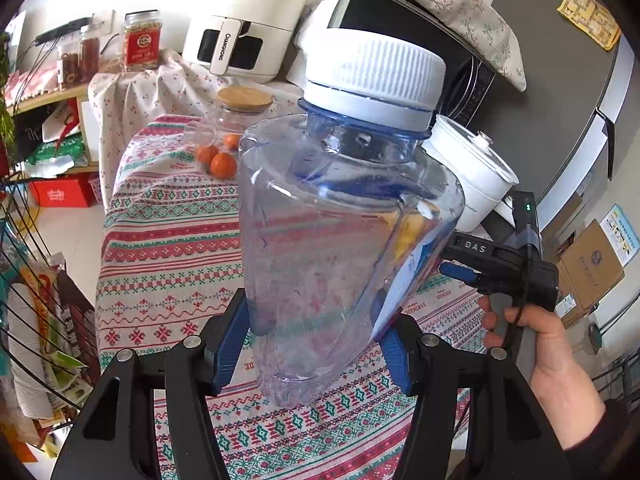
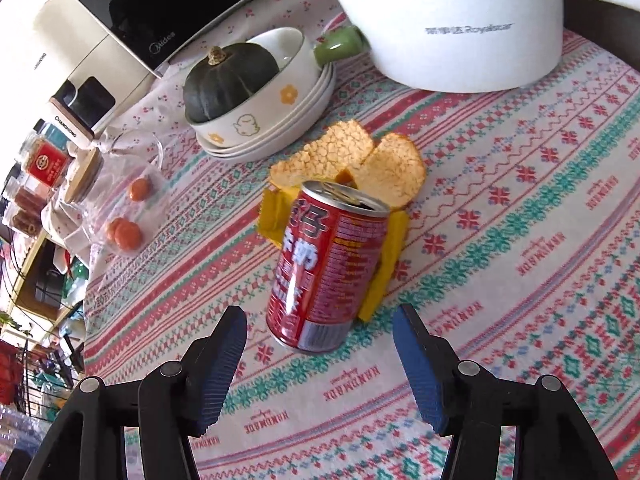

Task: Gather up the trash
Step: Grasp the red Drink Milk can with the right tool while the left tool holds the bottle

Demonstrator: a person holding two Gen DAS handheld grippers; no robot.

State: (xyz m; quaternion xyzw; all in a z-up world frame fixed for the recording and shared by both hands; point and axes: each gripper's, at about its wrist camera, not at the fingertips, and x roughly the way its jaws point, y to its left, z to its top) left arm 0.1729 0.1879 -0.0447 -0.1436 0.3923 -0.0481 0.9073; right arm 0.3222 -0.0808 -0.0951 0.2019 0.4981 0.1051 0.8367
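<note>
My left gripper [image 1: 312, 344] is shut on a big clear plastic bottle [image 1: 340, 240] with a white ribbed cap [image 1: 376, 76], held above the patterned tablecloth [image 1: 168, 248]. My right gripper [image 2: 320, 360] is open, just short of an upright red drink can [image 2: 324, 268] with an opened top. The can stands on the cloth between the line of the two pads, not touched. Yellow wrapper pieces [image 2: 384, 268] lie behind the can, with orange peel pieces [image 2: 352, 160] further back. The right gripper's body [image 1: 512, 264] and the hand holding it show in the left wrist view.
A white electric pot [image 2: 460, 28] stands at the far right. A dark green squash in stacked bowls [image 2: 260, 92] sits behind the peel. A glass jar and oranges [image 2: 124, 216] are at left. An air fryer [image 1: 248, 24] and microwave [image 1: 400, 40] stand at the back.
</note>
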